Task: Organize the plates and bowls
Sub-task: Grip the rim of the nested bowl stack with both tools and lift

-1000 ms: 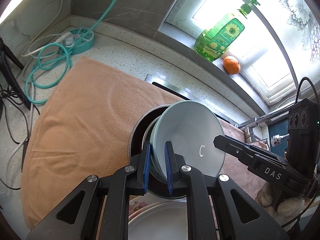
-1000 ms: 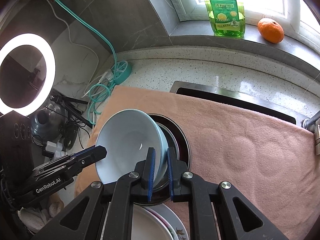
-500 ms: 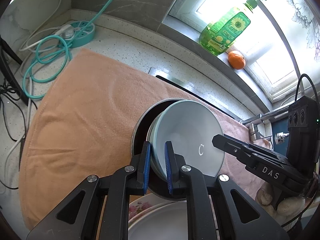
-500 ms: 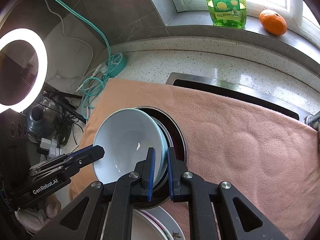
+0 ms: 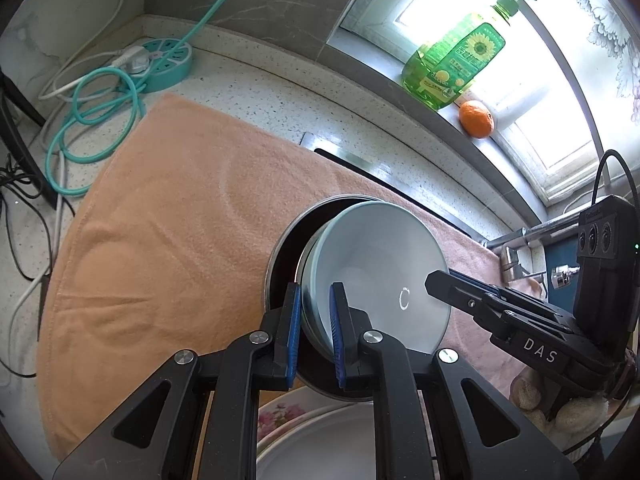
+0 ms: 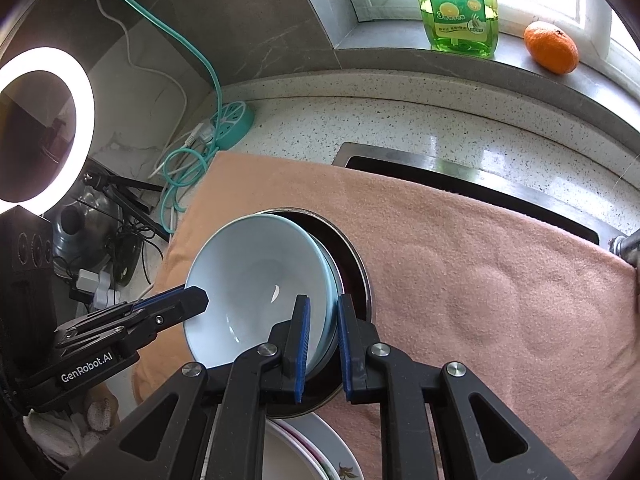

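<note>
your left gripper (image 5: 315,330) has its blue pads nearly together, pinched on the near rim of the pale blue bowl (image 5: 376,276). your right gripper (image 6: 323,346) straddles the opposite rim of the same bowl (image 6: 260,284); its jaws are just easing apart, with the rim between them, and whether the outer pad touches the rim cannot be told. the bowl sits tilted inside a dark metal-rimmed bowl (image 5: 282,268), which rests on the peach towel (image 5: 168,220).

relative to that blue bowl: a flowered plate (image 5: 280,416) lies just nearer to you, partly under the dark bowl's edge, with a plain white plate (image 5: 320,448) stacked on it. beyond the bowl, past the towel's far edge, runs the steel sink rim (image 6: 420,160). further back on the windowsill stand a green detergent bottle (image 6: 456,4) and an orange (image 6: 551,47) just beside it.

readable writing: "das" on the side of your right gripper as seen from the left wrist view, "genrobot.ai" on your left gripper as seen from the right wrist view. the bottle label carries a sunflower picture and chinese characters, too small to read with certainty.
</note>
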Demonstrator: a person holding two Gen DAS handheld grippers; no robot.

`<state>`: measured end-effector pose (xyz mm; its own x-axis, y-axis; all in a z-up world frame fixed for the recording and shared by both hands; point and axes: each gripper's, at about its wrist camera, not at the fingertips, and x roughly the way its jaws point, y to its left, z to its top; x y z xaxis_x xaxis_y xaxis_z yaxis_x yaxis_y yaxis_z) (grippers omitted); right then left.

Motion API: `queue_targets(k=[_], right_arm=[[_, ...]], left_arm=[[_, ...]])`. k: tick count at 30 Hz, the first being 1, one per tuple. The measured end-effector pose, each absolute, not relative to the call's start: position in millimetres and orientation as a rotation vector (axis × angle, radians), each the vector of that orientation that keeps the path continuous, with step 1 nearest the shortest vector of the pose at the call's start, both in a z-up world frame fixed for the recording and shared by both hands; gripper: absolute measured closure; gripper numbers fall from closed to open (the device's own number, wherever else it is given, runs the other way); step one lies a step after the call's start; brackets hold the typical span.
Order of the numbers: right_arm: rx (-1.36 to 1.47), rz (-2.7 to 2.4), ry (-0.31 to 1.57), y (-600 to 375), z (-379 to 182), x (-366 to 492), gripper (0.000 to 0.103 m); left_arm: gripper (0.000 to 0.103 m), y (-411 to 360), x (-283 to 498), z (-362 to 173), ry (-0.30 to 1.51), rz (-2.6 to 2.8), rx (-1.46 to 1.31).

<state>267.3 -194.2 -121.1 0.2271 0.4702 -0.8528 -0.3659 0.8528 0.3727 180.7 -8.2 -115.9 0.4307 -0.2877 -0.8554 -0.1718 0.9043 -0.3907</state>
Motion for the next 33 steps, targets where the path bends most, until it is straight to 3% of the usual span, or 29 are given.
queue_targets(k=[16, 33], right_arm=[[0.225, 0.542, 1.136, -231.5, -102.3, 259.6, 0.089], [0.281, 0.526, 1.213, -238.7, -133.0, 263.6, 0.089]], left_arm=[[0.09, 24.7, 161.5, -103.1, 1.077, -0.025, -0.498], [0.09, 14.8, 172.7, -122.9, 1.141, -0.062, -0.494]])
